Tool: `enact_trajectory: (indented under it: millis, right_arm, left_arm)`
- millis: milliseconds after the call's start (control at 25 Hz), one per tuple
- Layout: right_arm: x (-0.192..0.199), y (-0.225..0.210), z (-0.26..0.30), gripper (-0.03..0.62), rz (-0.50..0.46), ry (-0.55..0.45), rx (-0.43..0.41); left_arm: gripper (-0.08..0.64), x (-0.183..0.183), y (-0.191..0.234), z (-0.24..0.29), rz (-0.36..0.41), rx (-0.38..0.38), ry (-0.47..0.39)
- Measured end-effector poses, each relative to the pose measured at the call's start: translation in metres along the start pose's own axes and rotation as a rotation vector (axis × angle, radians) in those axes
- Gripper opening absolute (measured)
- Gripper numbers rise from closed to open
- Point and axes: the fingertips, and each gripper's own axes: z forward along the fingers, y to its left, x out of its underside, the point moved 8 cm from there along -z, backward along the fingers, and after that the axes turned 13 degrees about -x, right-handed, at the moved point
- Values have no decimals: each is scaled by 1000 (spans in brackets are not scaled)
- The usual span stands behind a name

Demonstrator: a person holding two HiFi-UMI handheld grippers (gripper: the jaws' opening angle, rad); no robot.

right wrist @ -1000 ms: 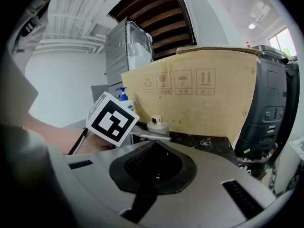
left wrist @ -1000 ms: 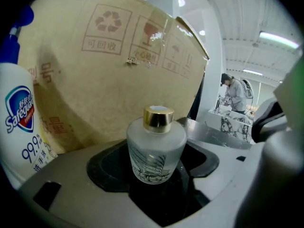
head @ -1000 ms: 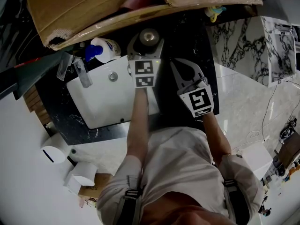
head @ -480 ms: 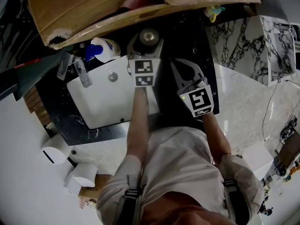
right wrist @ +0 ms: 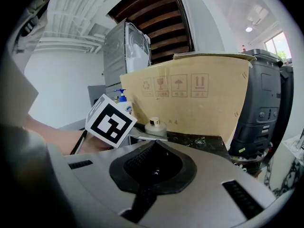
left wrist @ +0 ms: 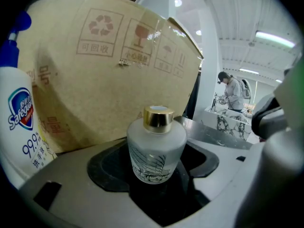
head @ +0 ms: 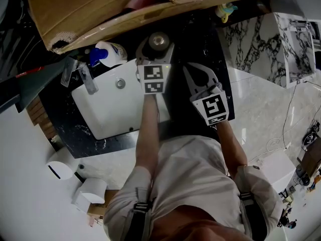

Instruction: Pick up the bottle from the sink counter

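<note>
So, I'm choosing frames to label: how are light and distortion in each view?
Head view: dim, the black counter swallows detail, the white sink stands out. Left gripper view: edges bent, the bottle sharp between the jaws. Right gripper view: brighter, strongly curved, dark corners.

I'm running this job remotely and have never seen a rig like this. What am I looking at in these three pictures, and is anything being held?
There is no robot arm. A person carries a hand-held gripper in each hand. The head view looks steeply down from a camera on the person's head. Each gripper view looks along that gripper's own fingers.

Below is a dark counter with a white sink, a faucet and a white soap bottle. A cardboard box is behind them.

The left gripper has its fingers on either side of the small frosted bottle, which has a gold cap and stands on the counter. A gap shows beside it, so it does not look gripped yet. The right gripper is shut and empty.
</note>
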Motion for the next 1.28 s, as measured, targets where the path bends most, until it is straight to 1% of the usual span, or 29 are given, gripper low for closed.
enact_trajectory:
  millis: [200, 520, 880, 1280]
  right_arm:
    - [0, 4, -7, -8, 0, -8, 18]
    - [-3, 9, -19, -8, -14, -23, 43]
    - [-12, 19, -31, -8, -36, -47, 57]
    - [-30, 31, -39, -8, -74, -86, 60]
  left_arm:
    - [319, 3, -5, -7, 10, 13, 1]
    - [319, 0, -12, -25, 0, 37, -25]
    - [319, -14, -8, -59, -15, 34, -61]
    - [319, -33, -1, -99, -7, 34, -104]
